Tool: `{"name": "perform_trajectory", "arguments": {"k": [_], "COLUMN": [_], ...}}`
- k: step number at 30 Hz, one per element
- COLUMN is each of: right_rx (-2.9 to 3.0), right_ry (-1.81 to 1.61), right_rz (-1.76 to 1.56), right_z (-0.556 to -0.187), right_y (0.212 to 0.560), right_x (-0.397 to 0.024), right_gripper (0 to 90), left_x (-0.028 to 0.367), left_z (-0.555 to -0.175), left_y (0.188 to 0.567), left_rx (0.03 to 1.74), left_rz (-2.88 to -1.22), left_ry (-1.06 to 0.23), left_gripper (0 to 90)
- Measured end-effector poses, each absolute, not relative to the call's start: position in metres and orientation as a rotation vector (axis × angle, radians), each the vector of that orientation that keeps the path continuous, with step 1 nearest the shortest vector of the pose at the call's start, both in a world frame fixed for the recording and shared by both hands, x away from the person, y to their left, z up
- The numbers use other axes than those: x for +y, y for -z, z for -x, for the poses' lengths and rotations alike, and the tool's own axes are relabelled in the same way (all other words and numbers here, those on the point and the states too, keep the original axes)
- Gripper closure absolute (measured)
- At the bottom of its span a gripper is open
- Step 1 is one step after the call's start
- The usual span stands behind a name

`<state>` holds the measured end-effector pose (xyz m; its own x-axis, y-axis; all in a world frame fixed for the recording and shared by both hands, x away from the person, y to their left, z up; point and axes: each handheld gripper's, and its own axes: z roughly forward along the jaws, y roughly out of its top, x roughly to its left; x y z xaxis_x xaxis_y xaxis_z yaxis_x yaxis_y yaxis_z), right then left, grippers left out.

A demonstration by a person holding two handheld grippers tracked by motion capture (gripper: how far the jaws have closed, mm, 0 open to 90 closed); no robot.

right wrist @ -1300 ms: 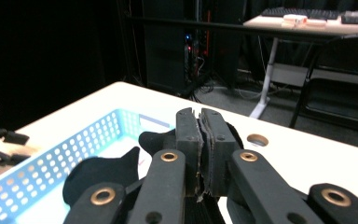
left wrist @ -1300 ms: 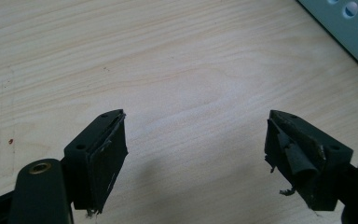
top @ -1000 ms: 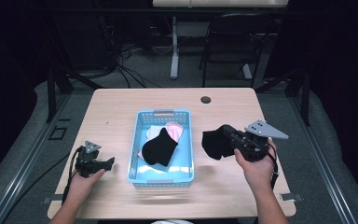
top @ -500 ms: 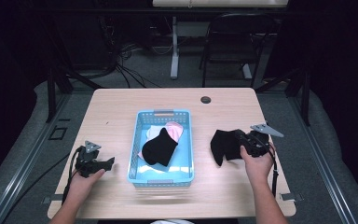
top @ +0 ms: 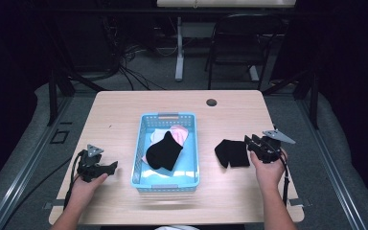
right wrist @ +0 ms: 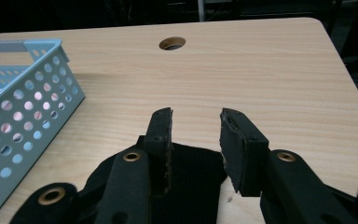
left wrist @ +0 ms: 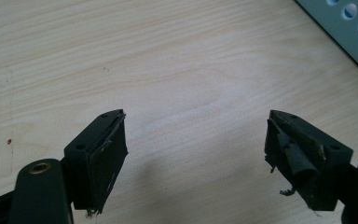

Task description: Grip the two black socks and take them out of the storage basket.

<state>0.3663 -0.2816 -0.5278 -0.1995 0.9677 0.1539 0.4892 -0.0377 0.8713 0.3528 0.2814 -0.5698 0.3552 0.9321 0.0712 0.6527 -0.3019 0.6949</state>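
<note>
A pale wooden counter [top: 124,115] holds a perforated blue plastic basket [top: 190,172]. Right of it, the right tongs [top: 250,143] have just opened, releasing a black sock [top: 232,153] onto the counter; the left tongs [top: 111,167] gape empty.

table [top: 124,115]: light wood | on it: blue basket [top: 144,129]; black sock [top: 232,152]
</note>
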Motion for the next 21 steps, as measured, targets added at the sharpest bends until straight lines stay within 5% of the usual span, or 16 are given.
{"name": "perform_trajectory", "arguments": {"k": [21], "right_rx": [1.834], "right_ry": [-1.242], "right_rz": [-1.379], "right_z": [-0.364], "right_y": [0.501], "right_x": [-0.248], "right_gripper": [61.3], "left_x": [0.282], "left_z": [-0.352], "left_y": [0.569], "left_rx": [1.376], "left_rz": [-2.052], "left_ry": [-0.645], "left_gripper": [20.8]}}
